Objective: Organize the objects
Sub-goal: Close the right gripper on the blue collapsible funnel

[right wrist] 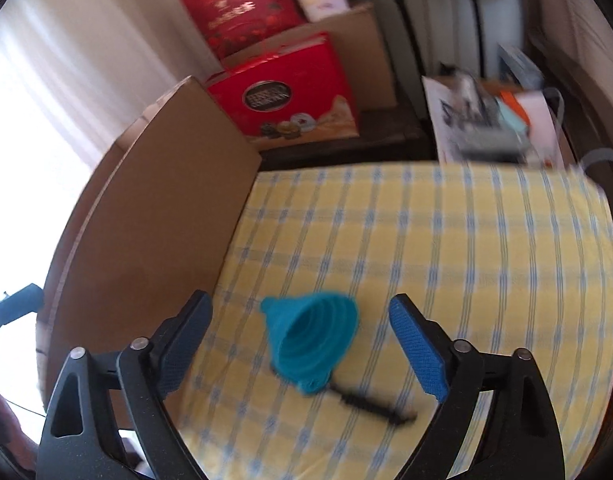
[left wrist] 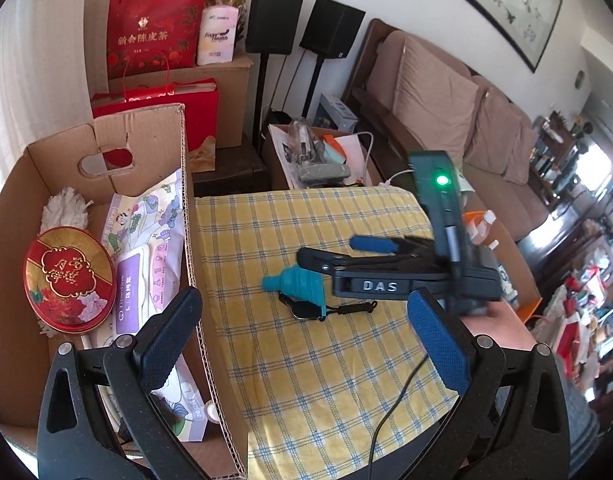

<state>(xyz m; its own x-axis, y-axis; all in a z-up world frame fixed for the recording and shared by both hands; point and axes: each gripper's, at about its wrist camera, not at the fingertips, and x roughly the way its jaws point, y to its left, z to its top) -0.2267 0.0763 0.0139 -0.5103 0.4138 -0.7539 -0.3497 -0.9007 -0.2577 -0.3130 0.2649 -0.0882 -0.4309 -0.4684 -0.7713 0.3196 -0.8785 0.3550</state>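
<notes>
1. Right gripper (right wrist: 300, 354), jaws spread, straddles the teal funnel (right wrist: 312, 344) without touching it.
2. Left gripper (left wrist: 306, 332) is spread and holds nothing.
3. Funnel and black keys (left wrist: 302, 308) remain on the checked worktop (left wrist: 306, 380).
4. The cardboard box (left wrist: 146, 136) on the left already holds a red tin (left wrist: 68, 280) and packets.

Home living room: sofa (left wrist: 446, 92), framed painting (left wrist: 502, 4), speakers (left wrist: 274, 18).

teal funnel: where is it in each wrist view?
Left wrist: teal funnel mid-frame on the yellow checked cloth, just ahead of the right gripper.
Right wrist: funnel low centre, between the open fingers.
Shared landmark: cardboard box left of the cloth.
</notes>
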